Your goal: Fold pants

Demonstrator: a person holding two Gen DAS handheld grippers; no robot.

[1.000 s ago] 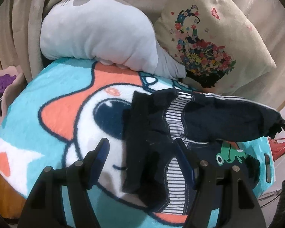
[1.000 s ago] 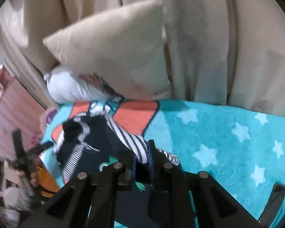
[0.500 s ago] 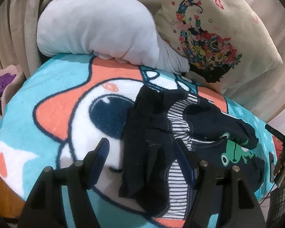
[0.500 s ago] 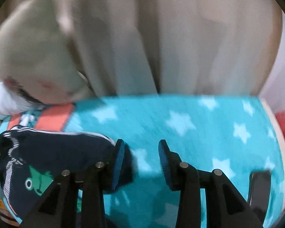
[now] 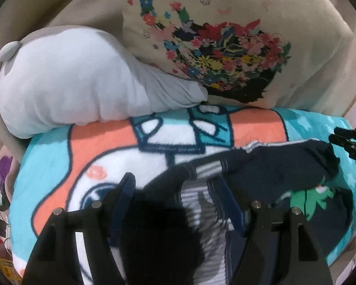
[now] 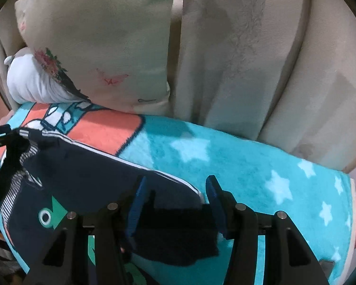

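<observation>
Small navy pants [image 5: 280, 168] with a striped lining and a green frog print lie crumpled on a teal cartoon blanket [image 5: 47, 163]. My left gripper [image 5: 175, 201] is open, its jaws straddling the striped waistband end. In the right wrist view the pants [image 6: 87, 175] stretch from the left toward my right gripper [image 6: 175, 199], which is open with the dark cuff end lying between its fingers. The right gripper's tip shows at the right edge of the left wrist view [image 5: 351, 142].
A grey-white plush [image 5: 66, 78] and a beige floral cushion [image 5: 213, 42] lean against the beige sofa back [image 6: 261, 59] behind the blanket. The starred teal blanket [image 6: 249, 161] spreads right of the pants. Clutter sits past the blanket's left edge [image 5: 0, 190].
My right gripper opened and let go of the pant leg, which dropped onto the blanket. My left gripper moved forward over the waistband, staying open.
</observation>
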